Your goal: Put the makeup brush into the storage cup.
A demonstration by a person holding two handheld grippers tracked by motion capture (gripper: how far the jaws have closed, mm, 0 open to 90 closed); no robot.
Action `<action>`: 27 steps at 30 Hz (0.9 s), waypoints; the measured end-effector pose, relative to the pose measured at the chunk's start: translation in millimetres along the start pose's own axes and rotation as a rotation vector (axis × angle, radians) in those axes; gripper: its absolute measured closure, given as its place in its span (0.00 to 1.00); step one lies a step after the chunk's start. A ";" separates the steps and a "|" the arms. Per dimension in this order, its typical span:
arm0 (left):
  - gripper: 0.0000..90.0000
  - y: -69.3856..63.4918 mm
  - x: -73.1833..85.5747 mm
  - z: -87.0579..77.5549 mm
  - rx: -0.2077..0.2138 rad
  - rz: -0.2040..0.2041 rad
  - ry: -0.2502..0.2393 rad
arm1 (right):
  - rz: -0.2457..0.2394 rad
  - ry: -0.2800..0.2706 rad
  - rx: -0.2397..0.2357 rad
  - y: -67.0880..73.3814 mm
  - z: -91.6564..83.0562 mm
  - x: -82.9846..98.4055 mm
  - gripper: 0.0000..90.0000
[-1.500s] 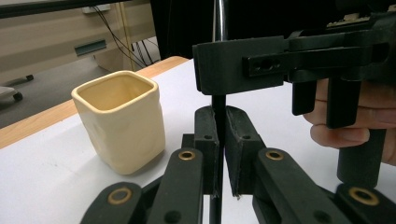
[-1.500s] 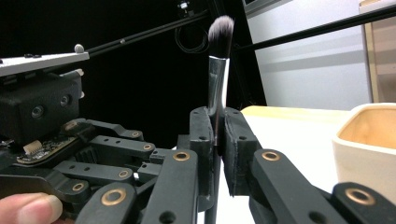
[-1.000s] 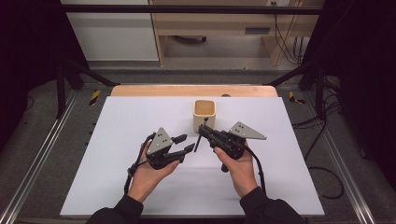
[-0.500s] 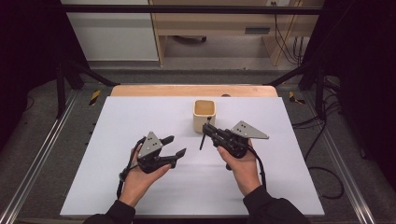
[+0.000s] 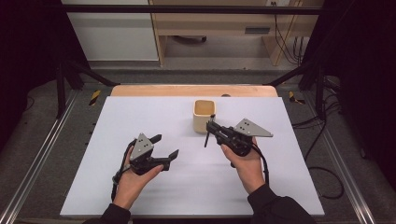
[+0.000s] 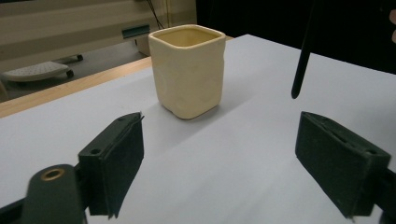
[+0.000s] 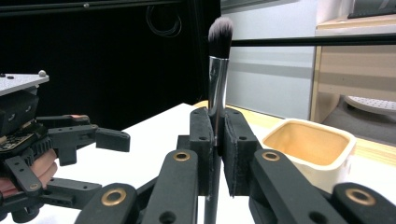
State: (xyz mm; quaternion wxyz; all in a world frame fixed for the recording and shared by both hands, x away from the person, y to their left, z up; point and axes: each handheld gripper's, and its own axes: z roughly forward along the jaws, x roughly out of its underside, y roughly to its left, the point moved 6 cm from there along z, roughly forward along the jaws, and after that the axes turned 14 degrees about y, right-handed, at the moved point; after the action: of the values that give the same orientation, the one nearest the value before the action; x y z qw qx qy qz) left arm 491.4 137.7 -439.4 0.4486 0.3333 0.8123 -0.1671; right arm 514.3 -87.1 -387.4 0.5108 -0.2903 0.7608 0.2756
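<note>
The right gripper (image 5: 211, 129) is squeezed tight on a makeup brush (image 7: 215, 84) — its two black jaws press on the brush's thin stick from both sides. In the right gripper view the brush stands up and down, with the soft dark bristles at the top and the shiny silver neck just under them. The long stick runs down between the jaws and pokes out below. In the high view the stick hangs down just in front of the cream cup (image 5: 204, 115), a little to one side of it. It looks like the brush is held straight so it can drop into the cup, stick end first. The cup stands upright with its mouth wide open to the top, ready to take it. The left gripper (image 5: 166, 146) has just been opening its jaws, and nothing sits between them — they stand wide apart. It waits well away from the cup, nearer the person, so it does not get in the way of the brush.
</note>
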 end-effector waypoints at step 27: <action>0.05 38.6 38.5 -37.7 -0.069 0.004 -0.237 | -0.026 0.043 0.112 -24.1 8.8 -27.8 0.93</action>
State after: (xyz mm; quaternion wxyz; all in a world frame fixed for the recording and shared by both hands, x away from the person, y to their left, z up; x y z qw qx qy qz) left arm 480.3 202.2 -450.3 0.5532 0.2973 0.7579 -0.1765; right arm 545.8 -92.7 -367.2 0.5132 -0.2770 0.7820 0.2199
